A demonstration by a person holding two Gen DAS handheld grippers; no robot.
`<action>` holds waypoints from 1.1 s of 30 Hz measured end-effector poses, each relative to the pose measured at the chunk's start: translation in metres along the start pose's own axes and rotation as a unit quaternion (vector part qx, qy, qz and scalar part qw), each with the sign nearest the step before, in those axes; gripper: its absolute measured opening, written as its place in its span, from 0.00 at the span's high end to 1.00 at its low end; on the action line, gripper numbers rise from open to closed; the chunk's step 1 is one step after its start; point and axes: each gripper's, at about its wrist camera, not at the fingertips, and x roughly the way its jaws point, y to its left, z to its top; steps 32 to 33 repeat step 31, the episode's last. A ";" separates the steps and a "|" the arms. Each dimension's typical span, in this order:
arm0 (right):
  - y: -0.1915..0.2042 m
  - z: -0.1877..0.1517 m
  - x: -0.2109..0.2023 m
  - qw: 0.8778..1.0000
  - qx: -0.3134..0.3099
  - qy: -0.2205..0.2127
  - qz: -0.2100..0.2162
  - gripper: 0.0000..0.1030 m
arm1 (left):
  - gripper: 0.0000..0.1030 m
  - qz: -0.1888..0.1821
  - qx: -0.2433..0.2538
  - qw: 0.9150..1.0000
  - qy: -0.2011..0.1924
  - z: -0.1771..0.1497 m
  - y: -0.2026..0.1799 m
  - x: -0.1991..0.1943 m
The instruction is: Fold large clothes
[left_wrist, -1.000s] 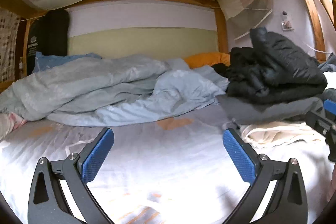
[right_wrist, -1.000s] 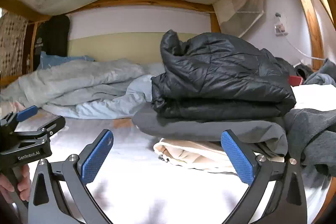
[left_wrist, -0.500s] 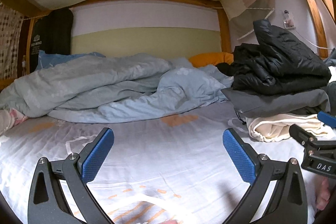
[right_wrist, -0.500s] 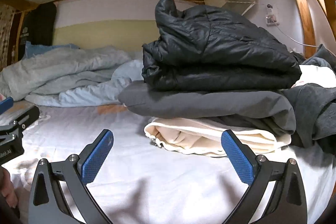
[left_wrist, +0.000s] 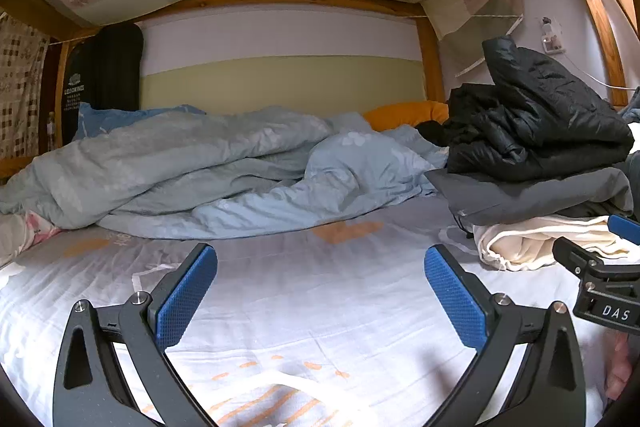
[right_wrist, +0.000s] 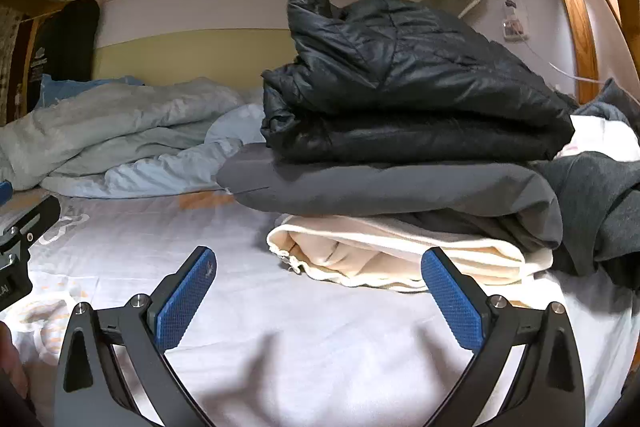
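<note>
1. Just under both tools lies bare sheet (right_wrist: 320,347). Your right gripper (right_wrist: 318,291) and left gripper (left_wrist: 320,291) both stand with fingers spread wide and nothing between them.
2. Ahead and slightly right of the right gripper, near its right finger, sits the stack: a cream garment (right_wrist: 400,255) at the bottom, a grey one (right_wrist: 380,187) on it, a black puffer jacket (right_wrist: 400,87) on top. All three look folded already.
3. Right of the stack, touching it, a dark grey garment (right_wrist: 600,207) lies crumpled; it seems the next piece to fold, though I cannot tell its full extent.
4. From the left gripper, the same stack is ahead and to the right, with your right tool between; straight ahead the sheet is open as far as the blue duvet (left_wrist: 200,167).
5. My reading: you are between garments. Next, swing the right gripper right, pinch an edge of the crumpled piece, and drag it onto the open sheet without toppling the jacket.
</note>
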 end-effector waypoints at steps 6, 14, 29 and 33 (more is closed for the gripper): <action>0.001 -0.001 -0.006 1.000 -0.001 -0.009 -0.002 0.00 | 0.00 0.002 0.010 1.000 -0.009 0.000 -0.002 0.000; 0.003 -0.001 -0.003 1.000 -0.007 -0.003 -0.004 0.00 | 0.00 0.006 0.014 1.000 -0.012 -0.001 -0.004 0.000; 0.005 0.000 0.002 1.000 -0.013 0.000 -0.001 0.00 | 0.00 0.009 0.037 0.999 -0.018 -0.004 -0.010 -0.003; 0.005 0.000 0.002 1.000 -0.014 0.002 -0.001 0.00 | 0.00 0.009 0.040 0.999 -0.018 -0.004 -0.011 -0.003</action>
